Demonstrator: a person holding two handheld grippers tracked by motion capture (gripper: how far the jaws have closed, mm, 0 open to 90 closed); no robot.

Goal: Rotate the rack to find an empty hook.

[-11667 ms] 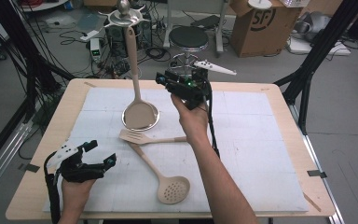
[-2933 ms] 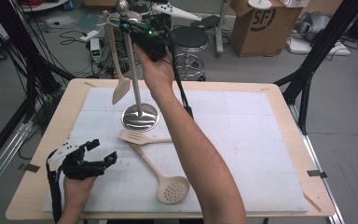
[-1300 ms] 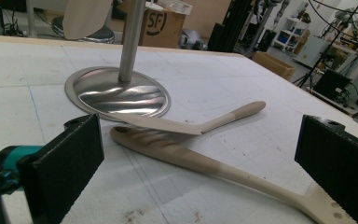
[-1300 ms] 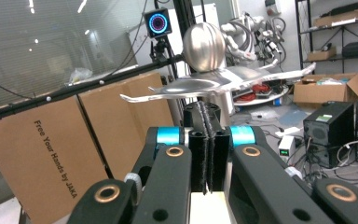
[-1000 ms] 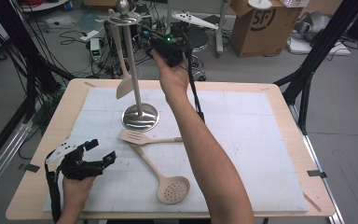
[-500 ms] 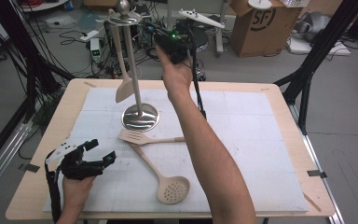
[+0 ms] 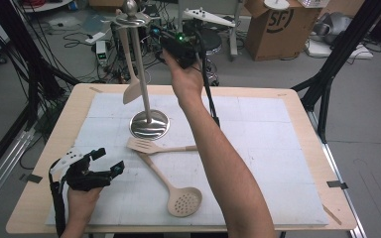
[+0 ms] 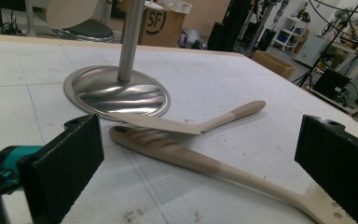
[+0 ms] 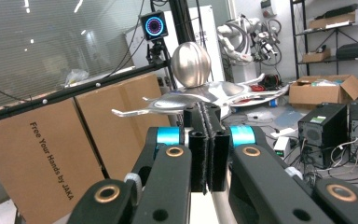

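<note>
While the right claw [image 7: 166,42], its jaws pressed together on nothing, is hovering beside the tall steel utensil stand [image 7: 149,124] near the surface's far edge, where one pale wooden spatula [image 7: 131,89] is hanging, the hanging step is looking done, and the spread left claw [image 7: 104,166] is waiting near the slotted wooden turner [image 7: 146,146], probably next.

Black grippers [image 9: 208,154], teal accents, brass screws

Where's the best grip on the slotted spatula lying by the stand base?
Probably the free end of the slotted spatula's handle, coming straight down with jaws across it. It lies flat pointing right; its blade sits against the stand base and it crosses over the skimmer spoon's handle.
</note>
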